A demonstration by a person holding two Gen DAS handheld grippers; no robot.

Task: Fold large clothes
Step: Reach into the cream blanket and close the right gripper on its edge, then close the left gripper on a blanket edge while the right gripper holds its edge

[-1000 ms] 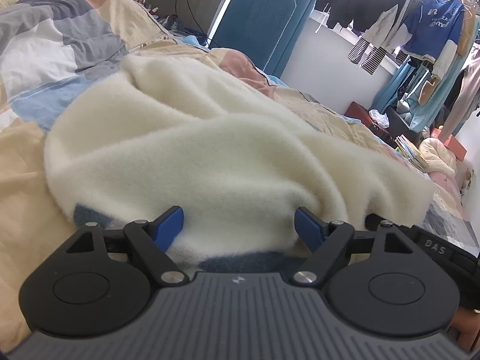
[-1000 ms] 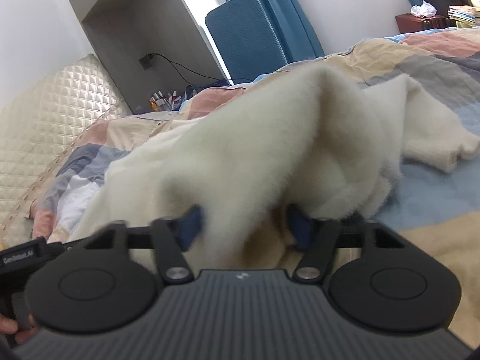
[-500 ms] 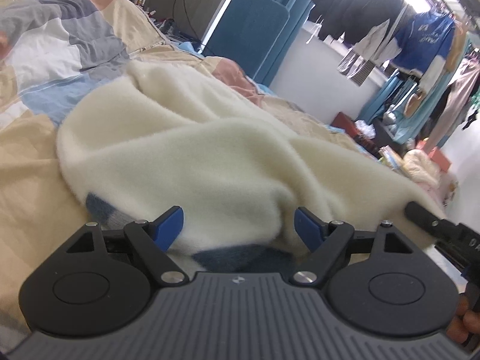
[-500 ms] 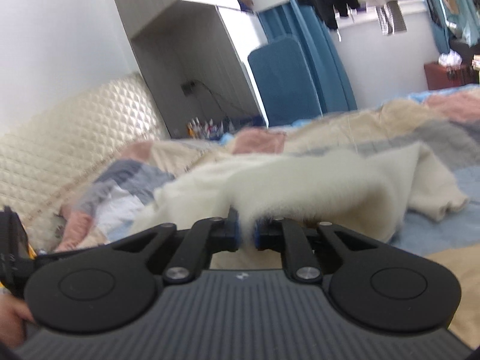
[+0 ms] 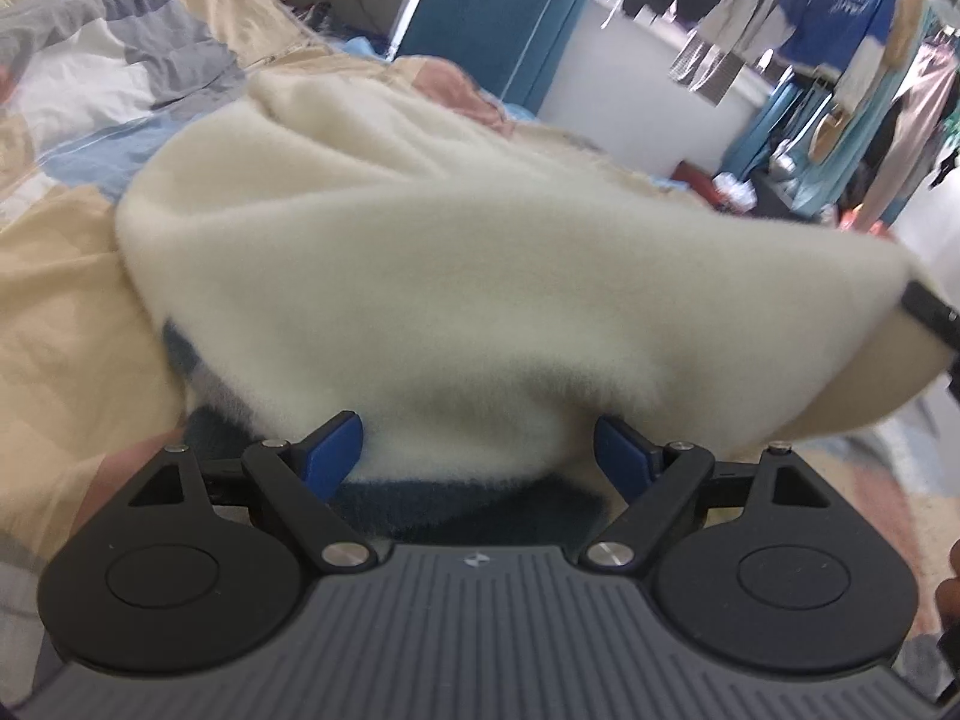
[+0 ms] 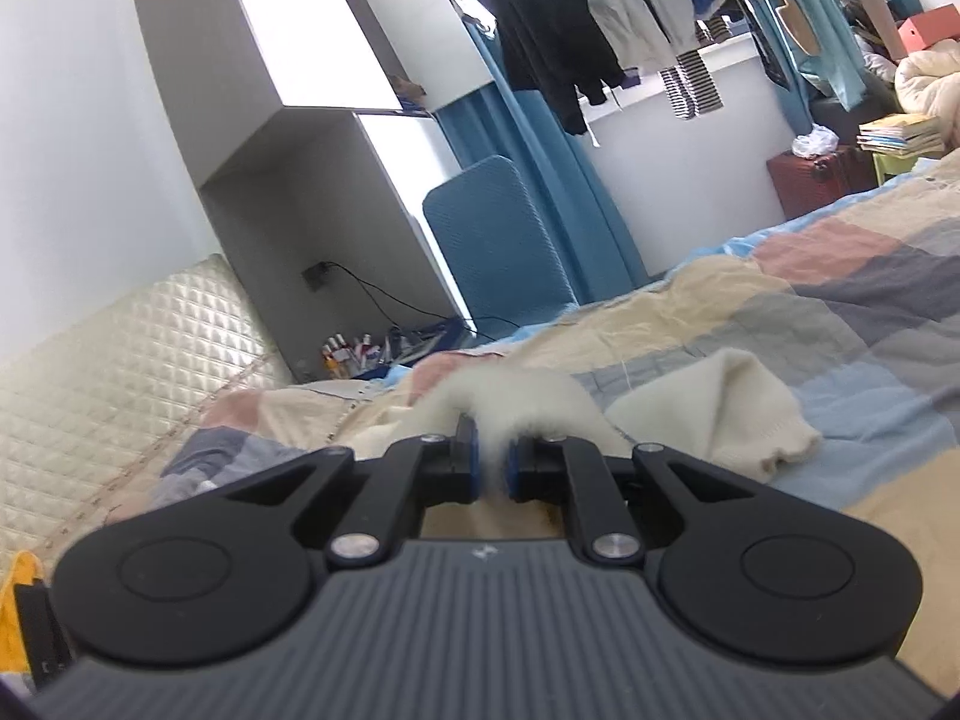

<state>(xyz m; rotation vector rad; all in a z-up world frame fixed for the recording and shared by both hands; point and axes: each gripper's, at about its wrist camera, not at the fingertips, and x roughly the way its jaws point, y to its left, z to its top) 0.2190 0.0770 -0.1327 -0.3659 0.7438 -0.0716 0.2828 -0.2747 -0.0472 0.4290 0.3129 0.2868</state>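
Two grippers work: my right gripper [image 6: 492, 471] jaws pinch the fluffy cream sweater [image 5: 480, 276] on the bed [image 6: 840, 324]; my left gripper [image 5: 480, 450] jaws gape wide around it. I should lift slowly, keeping edges even.

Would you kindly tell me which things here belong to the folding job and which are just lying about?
Part of the job:
cream fleece garment
right gripper, shut on the garment
left gripper, open
patchwork bedspread

Just lying about:
blue chair
hanging clothes
stacked books
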